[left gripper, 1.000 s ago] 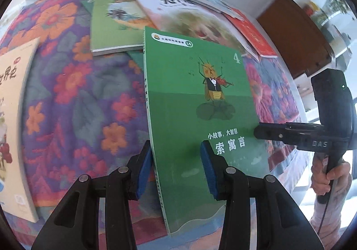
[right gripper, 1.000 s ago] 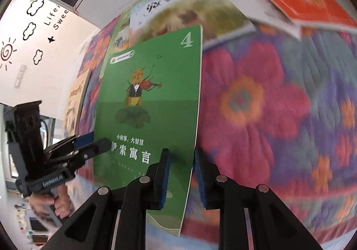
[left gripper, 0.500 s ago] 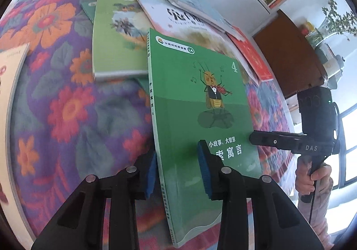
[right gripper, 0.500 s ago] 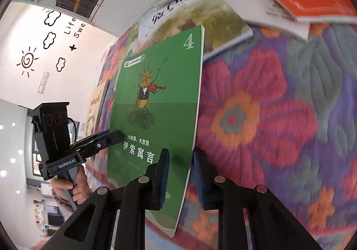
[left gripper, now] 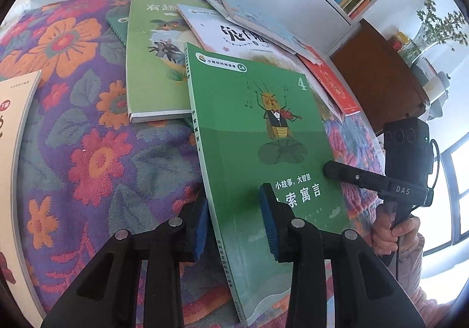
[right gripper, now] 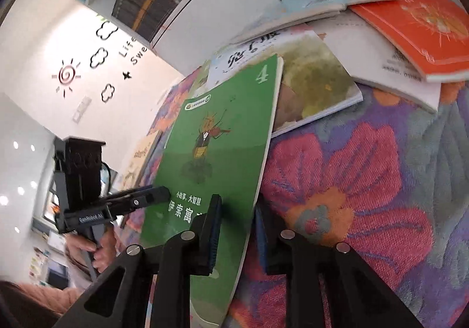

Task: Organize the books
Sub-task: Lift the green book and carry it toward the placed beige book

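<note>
We hold the green book [left gripper: 263,152] at the near edge of the flowered cloth [left gripper: 88,152]: our left gripper [left gripper: 234,225] is clamped on its spine side, our right gripper [right gripper: 237,237] on its page edge. More books [left gripper: 155,64] lie along the far edge.

Floral quilt [left gripper: 88,152], potted plant [left gripper: 433,26]

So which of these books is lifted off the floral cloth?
The dark green cricket book, numbered 4; both grippers clamp its lower edges, while the others lie flat.
</note>
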